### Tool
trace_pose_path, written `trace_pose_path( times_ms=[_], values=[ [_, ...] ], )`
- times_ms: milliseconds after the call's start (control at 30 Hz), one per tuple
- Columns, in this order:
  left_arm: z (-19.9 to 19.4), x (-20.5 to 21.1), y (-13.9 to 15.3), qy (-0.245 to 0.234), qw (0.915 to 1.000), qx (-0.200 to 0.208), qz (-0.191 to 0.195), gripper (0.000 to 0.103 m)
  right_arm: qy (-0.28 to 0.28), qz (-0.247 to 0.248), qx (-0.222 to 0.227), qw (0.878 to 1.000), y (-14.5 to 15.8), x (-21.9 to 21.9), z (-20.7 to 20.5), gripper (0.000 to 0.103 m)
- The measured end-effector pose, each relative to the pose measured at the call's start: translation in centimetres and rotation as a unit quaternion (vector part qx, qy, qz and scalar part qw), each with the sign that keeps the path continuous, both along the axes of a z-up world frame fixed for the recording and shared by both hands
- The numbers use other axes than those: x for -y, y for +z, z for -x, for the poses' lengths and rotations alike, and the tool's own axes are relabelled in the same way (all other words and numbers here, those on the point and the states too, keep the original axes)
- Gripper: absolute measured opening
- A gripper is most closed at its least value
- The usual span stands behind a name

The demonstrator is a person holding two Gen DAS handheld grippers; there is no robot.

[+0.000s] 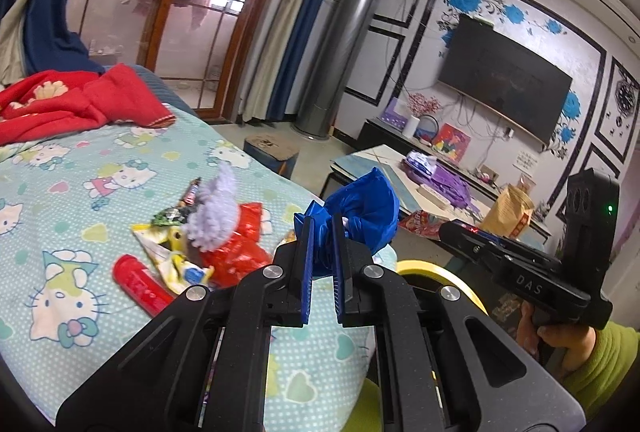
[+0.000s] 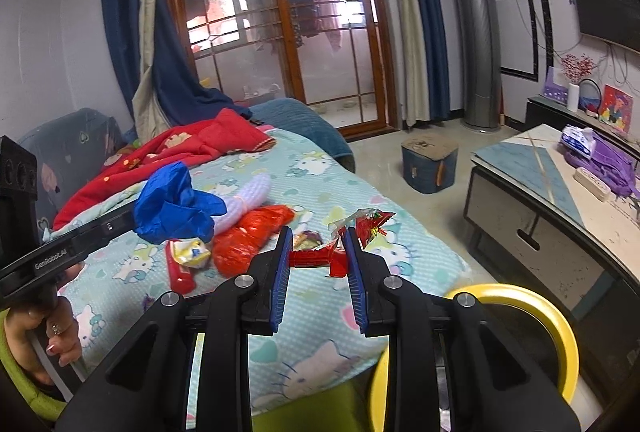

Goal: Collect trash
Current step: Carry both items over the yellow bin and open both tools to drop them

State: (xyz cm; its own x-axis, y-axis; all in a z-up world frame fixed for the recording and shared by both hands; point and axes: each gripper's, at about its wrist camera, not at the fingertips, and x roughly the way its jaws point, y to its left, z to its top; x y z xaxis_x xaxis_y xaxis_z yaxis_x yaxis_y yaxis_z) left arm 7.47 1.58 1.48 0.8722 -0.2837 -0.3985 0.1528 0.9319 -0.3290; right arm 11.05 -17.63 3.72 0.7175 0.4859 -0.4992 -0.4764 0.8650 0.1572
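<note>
My left gripper (image 1: pixel 321 232) is shut on a crumpled blue plastic bag (image 1: pixel 368 207) and holds it above the bed's near edge; the bag also shows in the right wrist view (image 2: pixel 176 203). My right gripper (image 2: pixel 318 248) is shut on a red foil wrapper (image 2: pixel 340 244), held over the bed. On the Hello Kitty sheet (image 1: pixel 80 191) lies a trash pile: a red crinkled wrapper (image 1: pixel 236 252), a red tube (image 1: pixel 140 286), a yellow-white wrapper (image 1: pixel 172 256) and a purple fuzzy thing (image 1: pixel 212 211). A yellow bin rim (image 2: pixel 532 316) stands below right of the bed.
A red blanket (image 2: pixel 192 147) lies at the bed's far end. A low table (image 2: pixel 540 183) with purple bags stands to the right. A blue stool (image 2: pixel 428 163) sits on the floor between the bed and the table. A TV hangs on the wall (image 1: pixel 504 79).
</note>
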Motion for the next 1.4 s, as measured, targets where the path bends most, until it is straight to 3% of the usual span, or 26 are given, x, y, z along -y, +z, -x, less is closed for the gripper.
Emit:
trace_pose_path(
  times_ms=[767, 1400],
  values=[
    [-1.2, 7.5, -1.6, -0.084, 0.9951, -0.013, -0.051, 0.004, -0.097, -0.014, -0.04, 0.994, -2.3, 8.7, 0.8, 0.025],
    [-2.9, 15.9, -5.4, -0.164, 0.9782, -0.047, -0.118, 0.004, -0.169, -0.058, -0.096, 0.979, -4.5, 14.0, -0.7, 0.025]
  ],
)
